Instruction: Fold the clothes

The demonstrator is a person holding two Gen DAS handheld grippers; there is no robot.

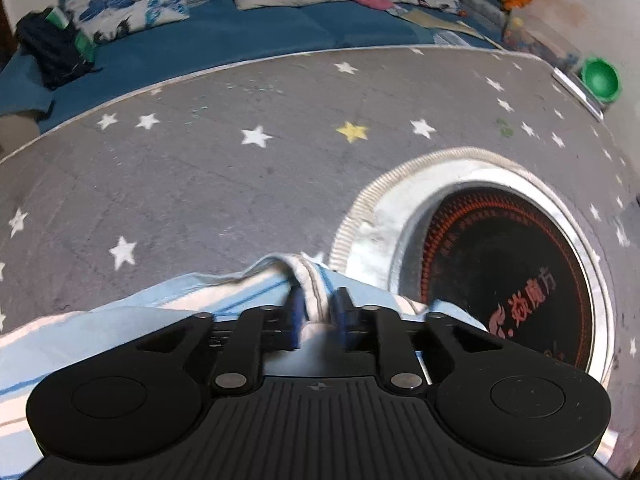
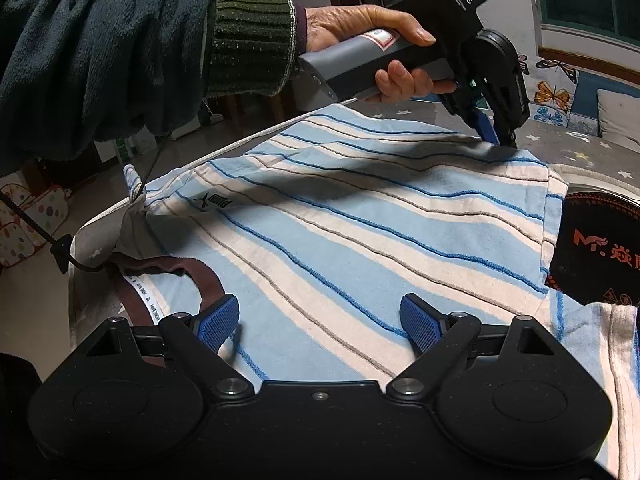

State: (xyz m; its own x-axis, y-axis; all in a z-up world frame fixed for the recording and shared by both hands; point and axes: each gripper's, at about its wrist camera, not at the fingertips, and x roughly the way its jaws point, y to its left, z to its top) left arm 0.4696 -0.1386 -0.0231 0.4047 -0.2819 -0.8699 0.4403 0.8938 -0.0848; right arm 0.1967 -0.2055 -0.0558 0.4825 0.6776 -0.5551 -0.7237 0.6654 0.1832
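With the left gripper (image 1: 316,312) pinched tight on the far hem of the blue-and-white striped cotton shirt (image 2: 360,220) spread on the star-patterned grey bench (image 1: 240,184), the wide-open, empty right gripper (image 2: 320,324) should grip the near hem level before both lift

Shirt (image 2: 360,240) lies on table (image 1: 200,184), beside hotplate (image 1: 508,280).

Soft cloth shirt (image 2: 360,220) — glossy black hob (image 1: 508,280)
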